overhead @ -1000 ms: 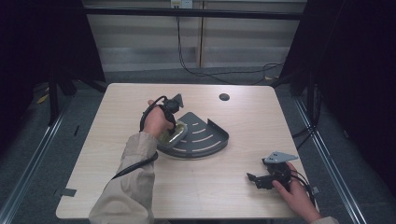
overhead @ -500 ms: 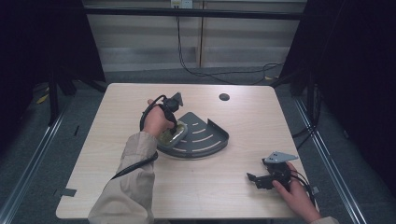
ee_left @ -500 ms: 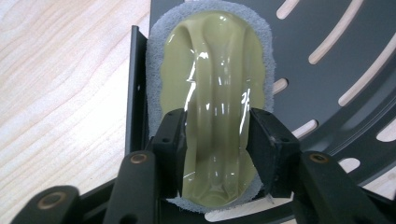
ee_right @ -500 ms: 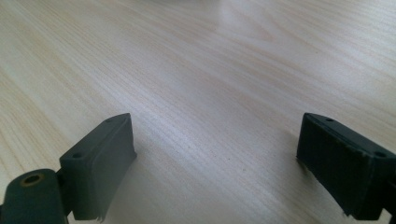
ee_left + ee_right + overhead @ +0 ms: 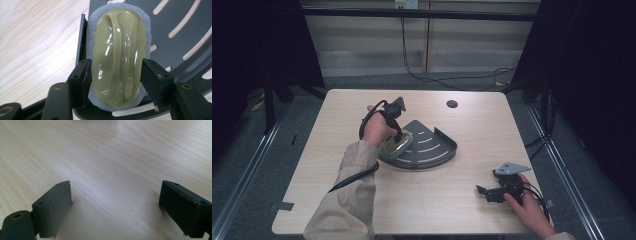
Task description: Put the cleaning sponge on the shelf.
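Wooden table (image 5: 422, 200), seen from the high view, bearing near its middle a dark grey quarter-round corner shelf tray (image 5: 432, 147) with a raised rim and curved slots through which the wood shows. All places below are given relative to this tray.

The scrubbing pad (image 5: 396, 145) lies flat on the tray's left end, close against the rim. In the left gripper view it is an oval of grey-blue abrasive foam (image 5: 147, 27) topped by a glossy olive-green moulded grip (image 5: 118, 55) with a lengthwise ridge and bright highlights.

The left gripper (image 5: 398, 141) stands over the tray's left end, pointing down at the pad. Its jaws have just been opening: they now straddle the green grip about half spread, the right pad standing just clear of it and the left pad at its edge, with no squeeze visible, so the pad rests on the tray unheld. Compared with the earlier high views, hand and pad keep the same place.

The right gripper (image 5: 486, 191) rests on the table well apart from the tray, toward the near right corner, its jaws spread wide with bare wood between them.

A small dark round hole (image 5: 452, 104) marks the table beyond the tray. Nothing crowds the pad save the tray rim (image 5: 81, 37) just beside it.
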Demonstrator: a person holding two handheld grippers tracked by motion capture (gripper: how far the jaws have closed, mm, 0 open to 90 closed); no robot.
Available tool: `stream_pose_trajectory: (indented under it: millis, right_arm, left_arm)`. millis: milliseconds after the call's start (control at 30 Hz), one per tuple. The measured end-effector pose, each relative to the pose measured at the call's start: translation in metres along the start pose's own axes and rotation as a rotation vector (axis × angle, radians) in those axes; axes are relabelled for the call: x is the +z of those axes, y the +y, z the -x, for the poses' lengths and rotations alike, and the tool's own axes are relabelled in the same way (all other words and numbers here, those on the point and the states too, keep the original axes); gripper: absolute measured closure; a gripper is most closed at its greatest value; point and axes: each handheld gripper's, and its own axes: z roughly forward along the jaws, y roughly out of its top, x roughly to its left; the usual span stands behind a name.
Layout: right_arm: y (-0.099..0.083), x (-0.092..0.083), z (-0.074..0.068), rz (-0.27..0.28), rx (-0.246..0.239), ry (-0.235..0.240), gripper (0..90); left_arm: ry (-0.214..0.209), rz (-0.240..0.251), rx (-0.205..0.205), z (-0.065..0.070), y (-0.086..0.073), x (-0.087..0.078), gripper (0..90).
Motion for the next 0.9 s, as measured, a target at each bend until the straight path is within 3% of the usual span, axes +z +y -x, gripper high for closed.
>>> stream_pose_trajectory:
  millis: [900]
  right_arm:
    - [0.0000,0.0001,0.0001,0.001,-0.001,0.000,10.5]
  left_arm:
    - [-0.007,0.033,-0.061,-0.0028,-0.0057,-0.0045,22.1]
